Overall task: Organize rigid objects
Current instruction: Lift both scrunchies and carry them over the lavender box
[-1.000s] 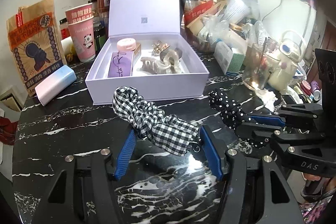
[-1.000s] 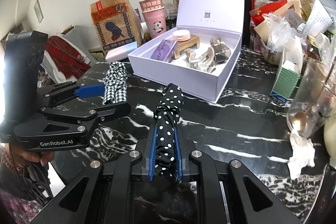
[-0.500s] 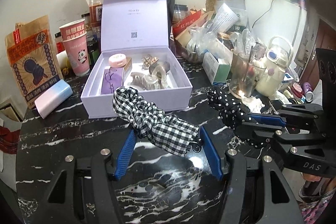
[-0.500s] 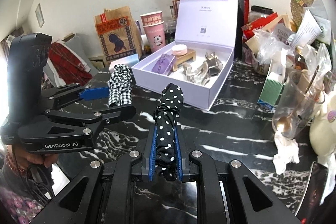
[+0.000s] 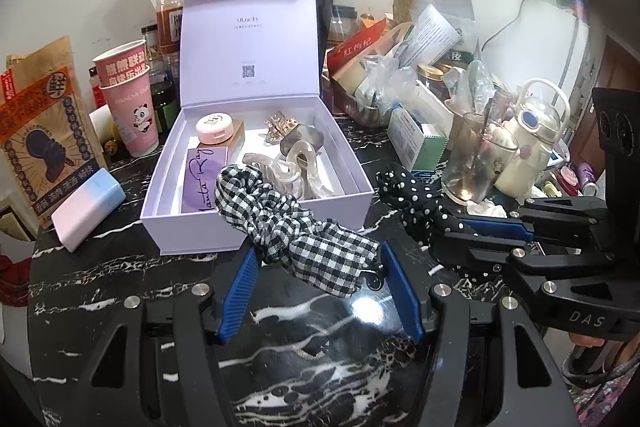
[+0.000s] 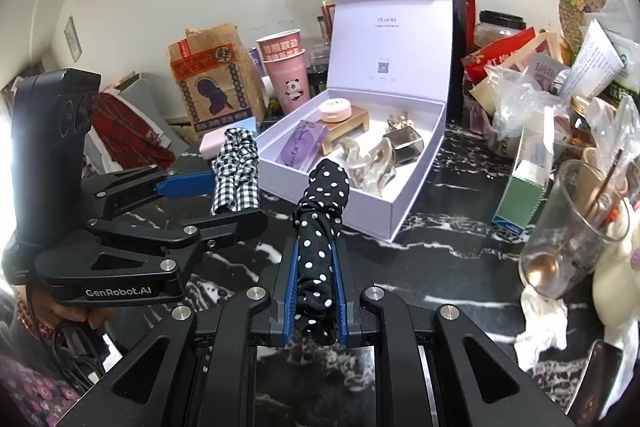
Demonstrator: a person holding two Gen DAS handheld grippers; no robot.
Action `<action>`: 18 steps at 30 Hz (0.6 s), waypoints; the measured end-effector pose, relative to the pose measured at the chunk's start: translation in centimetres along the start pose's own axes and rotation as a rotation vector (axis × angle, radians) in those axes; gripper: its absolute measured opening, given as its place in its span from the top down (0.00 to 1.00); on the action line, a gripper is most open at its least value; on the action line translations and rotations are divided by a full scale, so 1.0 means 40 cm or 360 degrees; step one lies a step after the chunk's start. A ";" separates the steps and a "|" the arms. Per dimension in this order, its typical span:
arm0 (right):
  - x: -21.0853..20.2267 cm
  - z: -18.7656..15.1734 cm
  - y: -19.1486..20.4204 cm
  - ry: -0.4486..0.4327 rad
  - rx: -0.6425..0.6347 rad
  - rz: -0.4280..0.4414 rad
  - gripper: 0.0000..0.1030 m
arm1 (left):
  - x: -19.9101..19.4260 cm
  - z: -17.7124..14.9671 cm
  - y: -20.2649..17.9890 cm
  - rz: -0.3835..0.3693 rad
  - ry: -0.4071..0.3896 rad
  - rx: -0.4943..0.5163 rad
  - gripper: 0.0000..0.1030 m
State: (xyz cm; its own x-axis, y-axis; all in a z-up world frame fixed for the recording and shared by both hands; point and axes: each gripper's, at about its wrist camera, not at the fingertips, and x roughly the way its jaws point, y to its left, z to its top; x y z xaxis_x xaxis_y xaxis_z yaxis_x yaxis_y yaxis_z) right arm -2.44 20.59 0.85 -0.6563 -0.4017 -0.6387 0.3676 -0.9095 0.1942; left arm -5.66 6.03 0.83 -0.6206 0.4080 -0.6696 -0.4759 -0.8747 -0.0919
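My left gripper [image 5: 318, 257] is shut on a black-and-white checked fabric scrunchie [image 5: 288, 227], held above the black marble table just in front of the open lilac box [image 5: 256, 227]. My right gripper [image 6: 316, 251] is shut on a black polka-dot scrunchie [image 6: 322, 211], whose end pokes up toward the box [image 6: 276, 173]. Inside the box lie a pink round compact [image 5: 214, 127], a purple card and several hair claws [image 5: 292, 163]. Each gripper shows in the other's view: the right gripper [image 5: 480, 227] at the right, the left gripper [image 6: 188, 183] at the left.
Left of the box stand a brown paper bag [image 5: 40, 131], stacked pink cups [image 5: 132, 107] and a pastel case [image 5: 86, 207]. To its right crowd a green-white carton [image 5: 420, 139], a glass with a spoon [image 6: 576, 227], a white bottle [image 5: 528, 147] and crumpled tissue [image 6: 540, 319].
Both grippers have risen and drawn back a little, so the box sits lower and smaller in both views. Each still grips its scrunchie.
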 end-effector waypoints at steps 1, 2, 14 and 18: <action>0.005 0.003 -0.003 0.0003 0.0003 0.0001 0.85 | 0.006 0.006 0.003 -0.0003 0.0006 -0.0001 0.41; 0.012 0.009 -0.008 0.0007 0.0007 0.0003 0.85 | 0.012 0.010 0.005 -0.0007 0.0011 -0.0001 0.41; 0.053 0.080 -0.047 -0.0004 0.0006 -0.0002 0.85 | 0.052 0.084 0.027 -0.0024 -0.0005 0.0036 0.41; 0.065 0.104 -0.056 -0.0012 0.0006 -0.0008 0.85 | 0.061 0.105 0.035 -0.0045 -0.0016 0.0034 0.41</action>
State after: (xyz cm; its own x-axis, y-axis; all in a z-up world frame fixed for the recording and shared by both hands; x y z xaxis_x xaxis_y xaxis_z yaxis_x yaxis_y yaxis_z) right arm -7.70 21.12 1.86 -0.6631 -0.3982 -0.6338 0.3622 -0.9117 0.1938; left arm -10.45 6.88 2.17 -0.6128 0.4351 -0.6596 -0.5065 -0.8570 -0.0947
